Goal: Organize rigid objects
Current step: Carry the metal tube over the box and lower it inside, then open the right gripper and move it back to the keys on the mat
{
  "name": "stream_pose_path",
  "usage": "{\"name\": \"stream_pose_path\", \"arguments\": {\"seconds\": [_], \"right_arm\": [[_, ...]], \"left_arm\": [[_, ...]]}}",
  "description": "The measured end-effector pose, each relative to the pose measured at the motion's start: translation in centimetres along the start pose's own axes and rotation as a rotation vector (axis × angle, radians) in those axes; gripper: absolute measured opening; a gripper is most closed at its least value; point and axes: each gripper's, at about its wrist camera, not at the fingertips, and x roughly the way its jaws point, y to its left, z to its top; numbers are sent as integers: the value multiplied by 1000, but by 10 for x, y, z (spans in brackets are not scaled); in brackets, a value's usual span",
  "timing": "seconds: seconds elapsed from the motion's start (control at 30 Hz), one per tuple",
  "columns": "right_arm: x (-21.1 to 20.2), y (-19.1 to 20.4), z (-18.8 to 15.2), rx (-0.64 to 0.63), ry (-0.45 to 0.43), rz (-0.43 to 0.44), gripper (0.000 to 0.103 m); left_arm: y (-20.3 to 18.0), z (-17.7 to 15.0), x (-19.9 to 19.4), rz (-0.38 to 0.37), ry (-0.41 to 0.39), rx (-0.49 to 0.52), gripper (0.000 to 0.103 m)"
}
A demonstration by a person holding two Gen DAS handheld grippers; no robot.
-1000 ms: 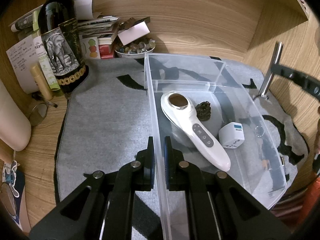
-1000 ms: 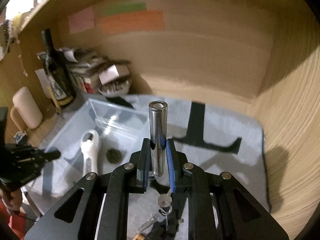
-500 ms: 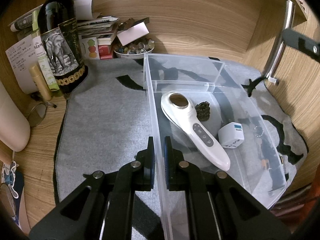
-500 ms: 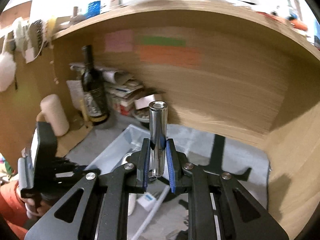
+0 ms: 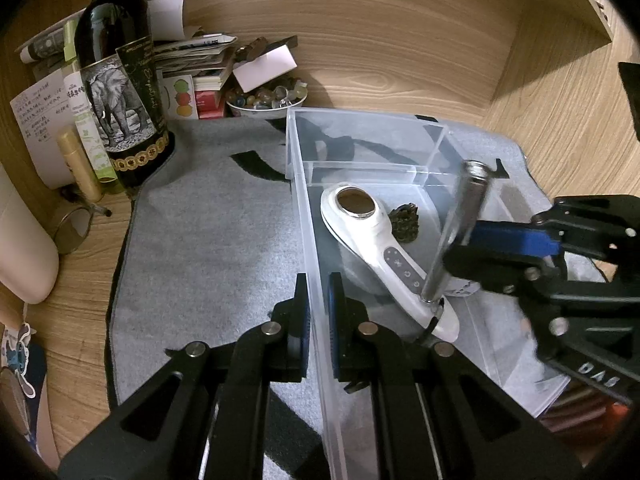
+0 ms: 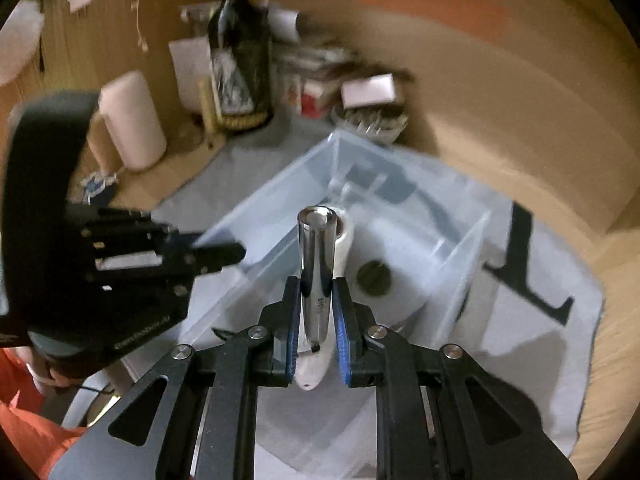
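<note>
A clear plastic bin stands on a grey mat. My left gripper is shut on the bin's left wall. My right gripper is shut on a shiny metal cylinder and holds it over the inside of the bin. In the left wrist view the cylinder hangs tilted above a white handheld device. A dark pinecone-like lump lies beside the device. The right gripper covers the bin's right part.
A wine bottle with an elephant label, stacked papers and a bowl of stones stand at the back left. A pale roll is left of the mat. Wooden walls close the back and right.
My right gripper has come down and left with the metal cylinder, from high at the right wall to over the inside of the bin. The left gripper has not moved.
</note>
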Motion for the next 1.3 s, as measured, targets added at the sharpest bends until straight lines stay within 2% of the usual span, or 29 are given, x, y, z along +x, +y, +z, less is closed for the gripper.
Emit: {"name": "stream_pose_path", "arguments": {"seconds": [0.33,0.57,0.67,0.87,0.9,1.03,1.17,1.3], "right_arm": [[16,1,12,10,35,46,15],[38,-3,13,36,107,72,15],[36,-5,12,45,103,76,15],[13,-11,13,59,42,62,15],[7,-12,13,60,25,51,19],[-21,-22,12,80,-62,1,44],[-50,-36,7,107,-138,-72,50],[-70,-54,-2,143,-177,-139,56]], "left_arm": [[0,-1,-1,-1,-1,-1,8],[0,-1,-1,-4,-1,-1,8],[0,-1,-1,-4,-1,0,8],[0,-1,-1,-4,-1,-1,8],[0,-1,-1,-4,-1,0,8],[0,-1,-1,-3,-1,0,8],[0,-1,-1,-4,0,-1,8],[0,-1,-1,-3,0,-1,8]]}}
